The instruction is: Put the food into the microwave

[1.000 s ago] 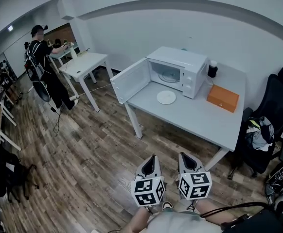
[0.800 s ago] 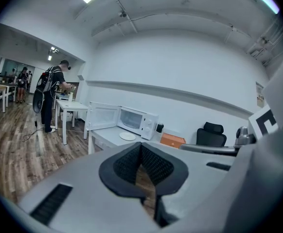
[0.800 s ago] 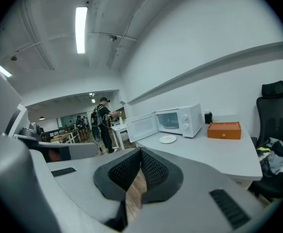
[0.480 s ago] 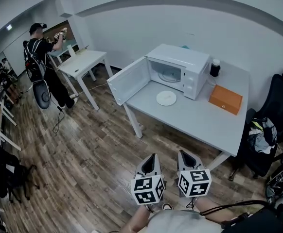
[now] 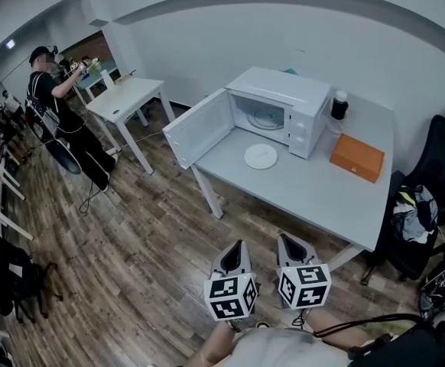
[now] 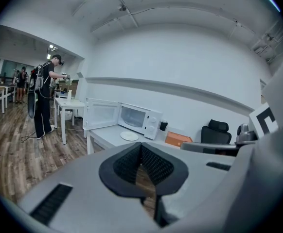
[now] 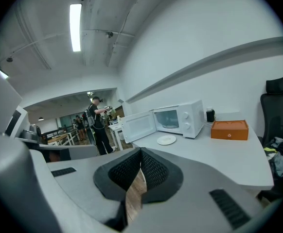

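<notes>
A white microwave [image 5: 282, 107] stands on the pale table [image 5: 306, 189] with its door [image 5: 198, 128] swung open to the left. A white plate [image 5: 261, 157] lies on the table just in front of the oven; what is on it is too small to tell. Both grippers hang low over the wooden floor, well short of the table. My left gripper [image 5: 237, 251] and right gripper [image 5: 286, 243] are side by side, both shut with nothing between the pads. The microwave [image 6: 135, 118] and plate [image 6: 129, 136] show far off in the left gripper view, as do the microwave [image 7: 178, 118] and plate [image 7: 167, 140] in the right gripper view.
An orange box [image 5: 358, 157] and a dark cup [image 5: 339, 105] sit on the table right of the microwave. A black chair [image 5: 429, 197] with clothes stands at the table's right end. A person [image 5: 62, 121] works at a second white table [image 5: 127, 98] far left.
The person in the background has stepped left, towards the far table. The head view has shifted slightly; both grippers keep their place and stay shut.
</notes>
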The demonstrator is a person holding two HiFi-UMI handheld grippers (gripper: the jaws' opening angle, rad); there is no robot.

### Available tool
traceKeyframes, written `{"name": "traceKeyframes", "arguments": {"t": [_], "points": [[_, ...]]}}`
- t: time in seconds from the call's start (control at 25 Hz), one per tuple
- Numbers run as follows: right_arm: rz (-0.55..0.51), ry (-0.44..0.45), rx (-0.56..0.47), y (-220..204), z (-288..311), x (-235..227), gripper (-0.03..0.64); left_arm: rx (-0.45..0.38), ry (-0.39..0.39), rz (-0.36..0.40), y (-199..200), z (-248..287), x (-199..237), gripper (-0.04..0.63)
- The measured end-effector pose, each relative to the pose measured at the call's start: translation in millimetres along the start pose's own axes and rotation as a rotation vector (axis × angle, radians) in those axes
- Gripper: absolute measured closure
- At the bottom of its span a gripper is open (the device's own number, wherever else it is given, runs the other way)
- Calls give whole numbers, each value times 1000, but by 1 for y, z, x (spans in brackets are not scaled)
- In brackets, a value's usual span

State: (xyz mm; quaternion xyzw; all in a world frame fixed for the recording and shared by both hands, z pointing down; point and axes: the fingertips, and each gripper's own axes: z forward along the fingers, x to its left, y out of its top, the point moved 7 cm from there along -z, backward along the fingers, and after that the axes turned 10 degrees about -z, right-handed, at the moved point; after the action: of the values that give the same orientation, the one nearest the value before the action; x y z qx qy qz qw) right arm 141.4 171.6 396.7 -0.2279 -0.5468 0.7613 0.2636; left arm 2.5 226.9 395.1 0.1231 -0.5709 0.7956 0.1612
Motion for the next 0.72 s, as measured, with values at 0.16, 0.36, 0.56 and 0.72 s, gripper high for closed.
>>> {"name": "traceKeyframes", "arguments": {"t": [0.16,0.36,0.56,0.72], "points": [[-1,-7,3,0,7,-2,600,10,-1,2,0,6,3,594],[3,-6,17,-2,15,-5,600,27,3,-1,0,15,8,594],[8,-20,28,-3,29,-12,600,33,-6,0,5,32,14,594],[16,-38,17,1,56,-14,600,25,-24,22,18,54,27,594]]}}
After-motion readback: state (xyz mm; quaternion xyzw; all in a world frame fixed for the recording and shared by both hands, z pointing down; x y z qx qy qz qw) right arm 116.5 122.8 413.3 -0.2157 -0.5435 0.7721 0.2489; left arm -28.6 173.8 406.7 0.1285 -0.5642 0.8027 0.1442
